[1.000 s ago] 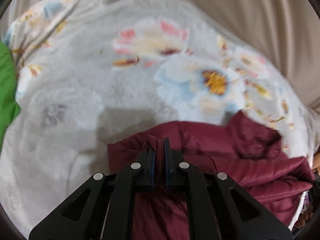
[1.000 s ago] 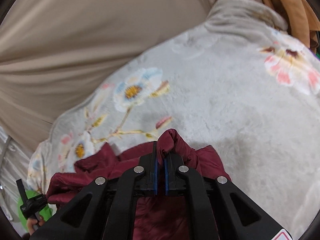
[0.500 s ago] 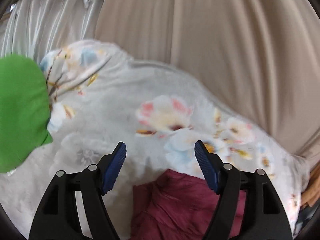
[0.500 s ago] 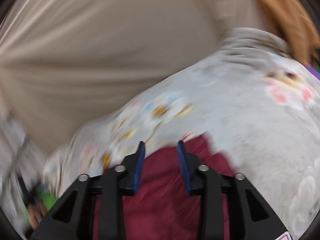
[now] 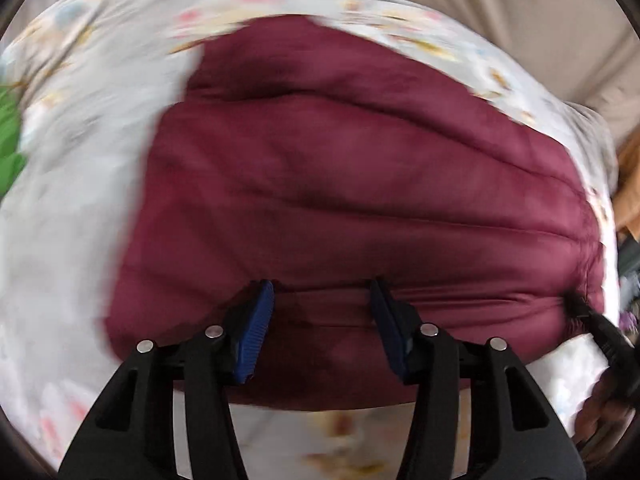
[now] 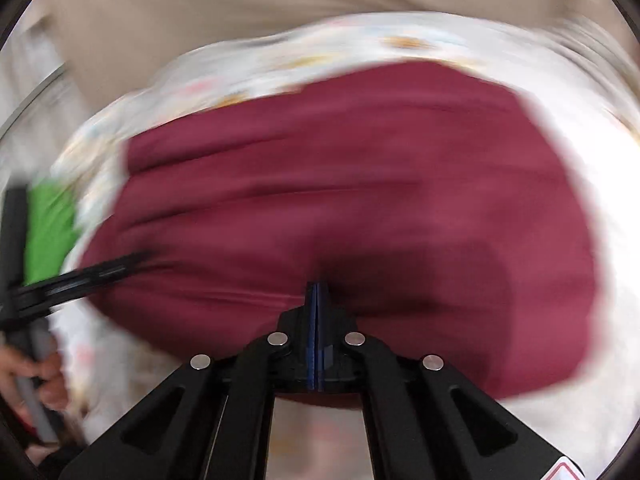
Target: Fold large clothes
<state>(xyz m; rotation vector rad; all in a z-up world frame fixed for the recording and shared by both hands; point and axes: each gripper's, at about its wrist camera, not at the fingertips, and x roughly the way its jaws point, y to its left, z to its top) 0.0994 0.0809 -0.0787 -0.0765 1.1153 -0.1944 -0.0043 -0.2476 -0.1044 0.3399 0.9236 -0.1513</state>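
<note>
Left claw (image 5: 322,308) is spread apart over the jacket (image 5: 360,184); right claw (image 6: 317,292) is pressed together at its near edge, grip unclear.

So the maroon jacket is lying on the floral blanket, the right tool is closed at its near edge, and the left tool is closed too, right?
Not quite: the left tool is open, its blue pads spread apart over the maroon jacket, as the left wrist view shows. The rest holds: the jacket lies on the floral blanket and the right tool is closed.
</note>
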